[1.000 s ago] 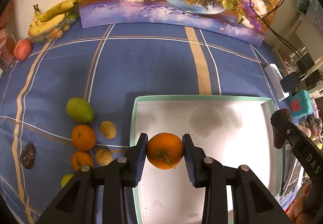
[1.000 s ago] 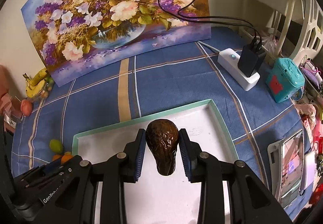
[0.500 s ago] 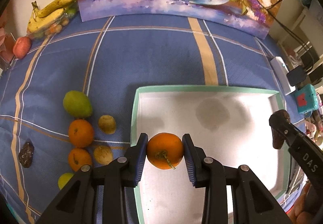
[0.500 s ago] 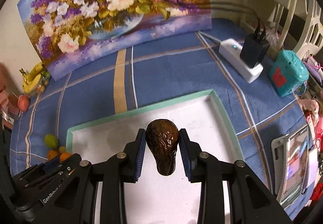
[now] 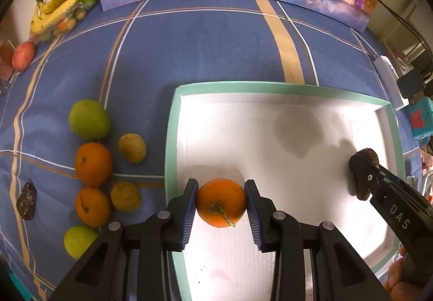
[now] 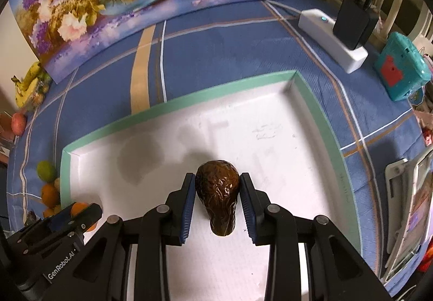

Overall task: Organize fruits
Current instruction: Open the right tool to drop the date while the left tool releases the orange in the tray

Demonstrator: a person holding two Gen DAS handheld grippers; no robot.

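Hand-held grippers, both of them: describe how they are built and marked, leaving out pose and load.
The left hand-held gripper and right hand-held gripper look alike: matte black plastic bodies with triangular cut-outs, silver pivot pins, and two fingers faced with ribbed blue pads. From the other wrist's view, white lettering shows on their sides: "GenRobot.AI" on the left, "DAS" on the right. No cables or sleeves show.

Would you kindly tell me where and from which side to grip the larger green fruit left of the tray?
Grip the green fruit across its widest middle, coming straight down from above. An orange touches its near side, so put the fingers left and right, where the cloth is bare.
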